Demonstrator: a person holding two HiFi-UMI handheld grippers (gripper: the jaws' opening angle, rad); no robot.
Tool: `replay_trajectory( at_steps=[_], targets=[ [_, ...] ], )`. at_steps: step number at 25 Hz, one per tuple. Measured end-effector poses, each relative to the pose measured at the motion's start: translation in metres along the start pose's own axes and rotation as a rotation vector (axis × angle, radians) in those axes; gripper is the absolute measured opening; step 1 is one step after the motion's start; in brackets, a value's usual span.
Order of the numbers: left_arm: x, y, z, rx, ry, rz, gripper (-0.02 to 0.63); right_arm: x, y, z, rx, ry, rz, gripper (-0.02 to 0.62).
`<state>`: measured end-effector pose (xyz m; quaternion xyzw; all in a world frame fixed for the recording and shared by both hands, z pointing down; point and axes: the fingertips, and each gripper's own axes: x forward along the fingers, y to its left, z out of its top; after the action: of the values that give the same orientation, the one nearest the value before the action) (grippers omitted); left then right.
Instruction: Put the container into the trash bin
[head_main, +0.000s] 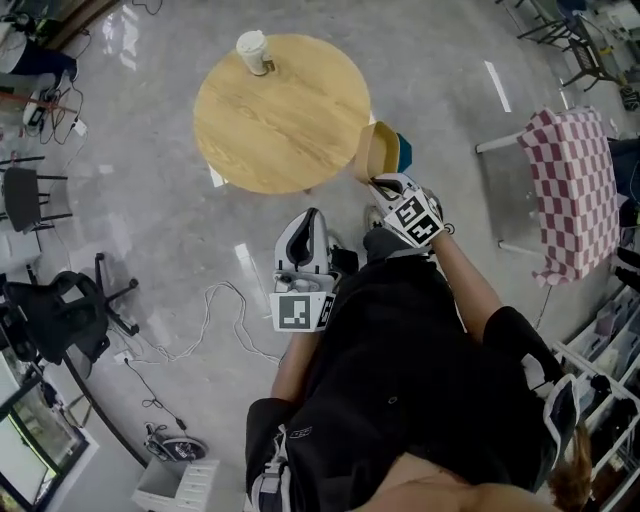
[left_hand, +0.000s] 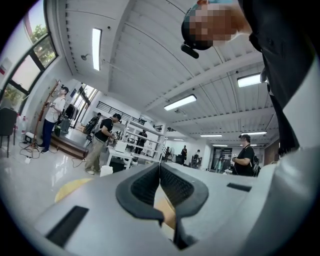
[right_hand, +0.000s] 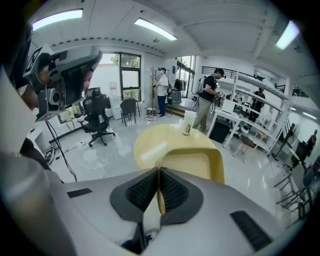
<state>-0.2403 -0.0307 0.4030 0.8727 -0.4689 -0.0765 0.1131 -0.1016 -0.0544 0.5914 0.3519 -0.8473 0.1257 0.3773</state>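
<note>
My right gripper (head_main: 380, 186) is shut on the rim of a beige, open-topped container (head_main: 379, 152), held tilted in the air just off the right edge of the round wooden table (head_main: 280, 110). A teal part (head_main: 404, 150) shows behind the container. In the right gripper view the jaws (right_hand: 159, 172) pinch the container's near wall (right_hand: 192, 167), with the table (right_hand: 155, 142) beyond. My left gripper (head_main: 309, 217) hangs close to the person's body, its jaws shut with nothing between them; in the left gripper view its tips (left_hand: 160, 166) meet. No trash bin is recognisable in any view.
A lidded paper cup (head_main: 253, 52) stands at the table's far edge. A black office chair (head_main: 60, 320) and loose cables (head_main: 215, 315) lie on the floor to the left. A stand with a red-checked cloth (head_main: 575, 190) is at the right. Several people stand further off.
</note>
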Motion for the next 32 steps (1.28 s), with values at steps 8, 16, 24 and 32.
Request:
replay_trajectory(
  at_steps=[8, 16, 24, 32],
  targets=[
    [0.019, -0.045, -0.008, -0.006, 0.026, -0.085, 0.011, -0.054, -0.016, -0.027, 0.091, -0.030, -0.081, 0.034],
    [0.041, -0.121, -0.028, 0.013, 0.071, -0.164, 0.011, -0.100, -0.034, -0.081, 0.182, -0.065, -0.117, 0.034],
    [0.063, -0.197, -0.049, 0.017, 0.110, -0.201, 0.011, -0.143, -0.059, -0.130, 0.245, -0.090, -0.121, 0.034],
    [0.090, -0.255, -0.062, 0.033, 0.123, -0.246, 0.011, -0.165, -0.085, -0.169, 0.276, -0.112, -0.108, 0.034]
  ],
)
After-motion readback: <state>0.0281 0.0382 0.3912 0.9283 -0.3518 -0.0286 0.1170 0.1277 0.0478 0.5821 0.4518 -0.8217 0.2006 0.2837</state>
